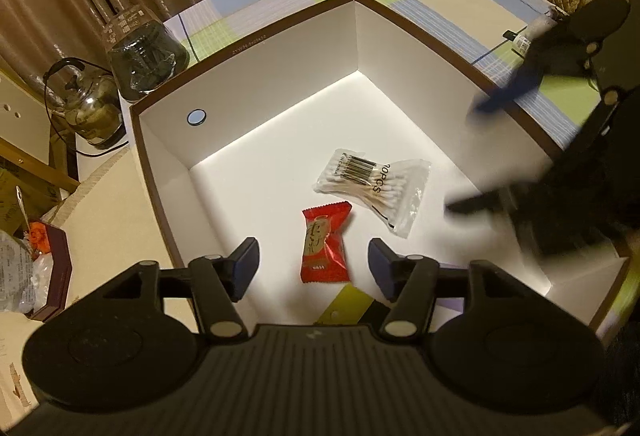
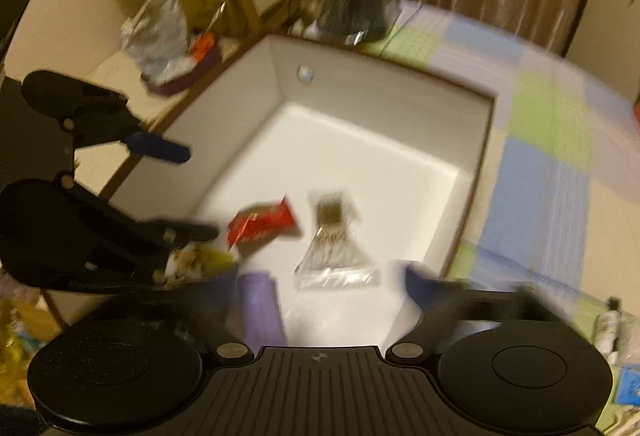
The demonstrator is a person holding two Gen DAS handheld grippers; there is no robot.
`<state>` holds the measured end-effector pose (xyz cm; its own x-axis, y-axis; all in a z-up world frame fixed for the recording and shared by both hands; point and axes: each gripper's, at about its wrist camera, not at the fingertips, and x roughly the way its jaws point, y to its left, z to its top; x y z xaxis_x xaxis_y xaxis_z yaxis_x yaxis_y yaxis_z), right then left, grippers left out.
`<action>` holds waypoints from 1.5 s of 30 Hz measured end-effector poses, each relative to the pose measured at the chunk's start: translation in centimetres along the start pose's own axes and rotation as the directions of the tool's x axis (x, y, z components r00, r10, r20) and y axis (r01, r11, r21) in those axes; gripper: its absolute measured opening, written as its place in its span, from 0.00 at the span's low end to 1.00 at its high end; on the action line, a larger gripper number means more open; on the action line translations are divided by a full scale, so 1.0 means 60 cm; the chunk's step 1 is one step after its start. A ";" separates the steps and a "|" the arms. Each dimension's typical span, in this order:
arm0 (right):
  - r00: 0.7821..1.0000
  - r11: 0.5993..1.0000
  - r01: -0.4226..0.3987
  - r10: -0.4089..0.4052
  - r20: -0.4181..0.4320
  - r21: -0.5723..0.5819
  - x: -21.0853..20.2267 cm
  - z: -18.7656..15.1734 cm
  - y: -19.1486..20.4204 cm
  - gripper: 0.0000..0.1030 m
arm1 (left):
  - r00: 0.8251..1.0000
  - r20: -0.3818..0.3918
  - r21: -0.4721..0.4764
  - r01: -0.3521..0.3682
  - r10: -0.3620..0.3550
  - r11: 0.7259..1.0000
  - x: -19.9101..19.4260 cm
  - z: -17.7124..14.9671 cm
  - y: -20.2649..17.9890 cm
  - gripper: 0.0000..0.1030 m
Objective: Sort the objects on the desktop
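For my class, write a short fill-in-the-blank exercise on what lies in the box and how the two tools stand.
1. The red snack packet lies inside the white ____.
2. Beside it lies a clear bag of cotton ____.
3. The left tool hovers over the packet with its jaws ____.
4. The right tool, also open, holds ____.

Missing words: box; swabs; open; nothing

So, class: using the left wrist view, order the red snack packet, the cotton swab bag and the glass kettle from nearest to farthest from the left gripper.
1. Red snack packet, between the left gripper's open fingers.
2. Cotton swab bag, beyond it, slightly right.
3. Glass kettle, outside the box, far left.
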<state>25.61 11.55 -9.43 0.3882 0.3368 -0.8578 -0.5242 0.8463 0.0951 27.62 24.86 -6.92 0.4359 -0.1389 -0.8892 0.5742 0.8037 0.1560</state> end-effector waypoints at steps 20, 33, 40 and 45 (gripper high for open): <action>0.998 0.998 0.051 -0.052 0.023 0.037 -0.049 -0.028 0.004 0.92 | 0.997 0.044 -0.013 -0.065 0.065 0.998 -0.070 -0.019 -0.033 0.81; 0.999 0.996 0.038 -0.041 0.035 0.087 -0.072 -0.051 0.003 0.92 | 0.995 0.058 -0.033 -0.082 0.084 0.996 -0.107 -0.042 -0.054 0.86; 0.998 0.997 0.031 -0.034 0.045 0.071 -0.090 -0.062 0.016 0.92 | 0.993 0.075 -0.042 -0.093 0.096 0.995 -0.128 -0.053 -0.067 0.88; 0.998 0.997 0.022 -0.026 0.054 0.067 -0.105 -0.075 0.022 0.92 | 0.992 0.079 -0.054 -0.094 0.099 0.994 -0.143 -0.064 -0.079 0.88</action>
<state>19.06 8.70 -6.16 0.4416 0.3368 -0.8316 -0.4634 0.8793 0.1100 18.52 24.46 -1.67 0.5440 -0.1044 -0.8326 0.4925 0.8431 0.2161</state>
